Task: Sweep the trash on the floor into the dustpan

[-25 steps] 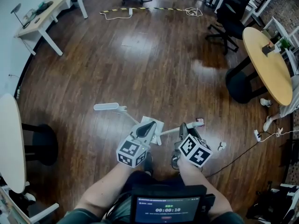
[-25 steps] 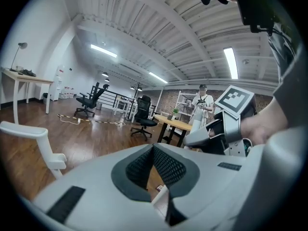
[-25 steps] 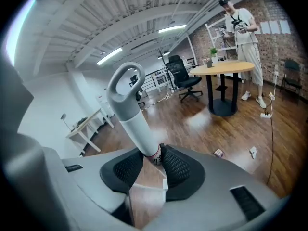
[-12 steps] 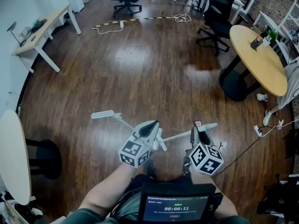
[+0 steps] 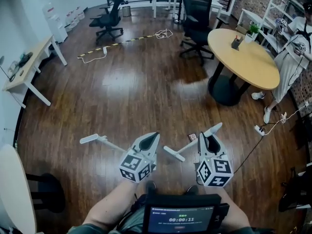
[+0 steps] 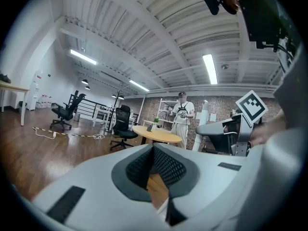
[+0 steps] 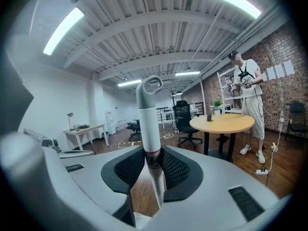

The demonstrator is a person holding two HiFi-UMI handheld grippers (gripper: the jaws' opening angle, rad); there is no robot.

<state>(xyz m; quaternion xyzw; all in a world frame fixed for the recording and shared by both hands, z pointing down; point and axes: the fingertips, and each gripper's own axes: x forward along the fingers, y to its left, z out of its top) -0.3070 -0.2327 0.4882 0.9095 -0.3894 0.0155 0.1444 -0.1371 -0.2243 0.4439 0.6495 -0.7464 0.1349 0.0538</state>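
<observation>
White handle (image 7: 148, 124) steeper in right tool (image 5: 207, 143)

- The dark brown wooden plank floor (image 5: 146, 91) fills the room and shines in patches (ceiling lights reflect in it).
- Far left: a yellow-and-black striped cable strip (image 5: 122, 42) lies flat, ending beside a loose white cord (image 5: 163, 33).
- Far: two black wheeled office chairs (image 5: 197, 13) stand well apart.
- Right: a round light-wood table (image 5: 243, 57) stands on a black pedestal base (image 5: 225, 89).
- Left: a white rectangular desk (image 5: 29, 67) stands on white legs.
- Near right: a white power strip (image 5: 258, 129) lies with its cable.
- Near centre: a small red-and-white scrap (image 5: 192, 137).
</observation>
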